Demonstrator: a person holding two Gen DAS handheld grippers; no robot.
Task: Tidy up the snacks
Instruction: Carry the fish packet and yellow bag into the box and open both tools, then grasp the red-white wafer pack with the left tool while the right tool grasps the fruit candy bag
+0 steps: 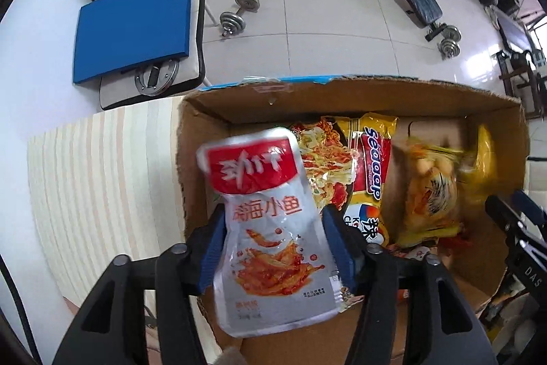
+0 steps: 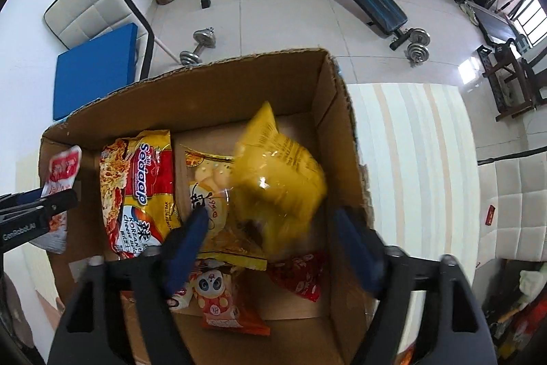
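Observation:
An open cardboard box (image 1: 342, 91) (image 2: 205, 84) on a striped table holds several snack packets, among them a Sedaap noodle packet (image 1: 371, 166) (image 2: 147, 180). My left gripper (image 1: 273, 214) points down over the box's left end. A silver-and-red fish snack pouch (image 1: 270, 228), slightly blurred, lies loose between its spread blue pads. Over the box's right half my right gripper (image 2: 271, 216) stands wide open. A blurred yellow packet (image 2: 280, 177) is in the gap below it, clear of both pads, above another yellow packet (image 2: 208, 180).
A panda-print packet (image 2: 218, 300) and a red packet (image 2: 301, 272) lie at the box's near end. Striped table (image 1: 102, 177) (image 2: 410, 142) shows on both sides of the box. Beyond it are a chair with a blue cushion (image 1: 133, 26) and a dumbbell (image 1: 239, 12) on the floor.

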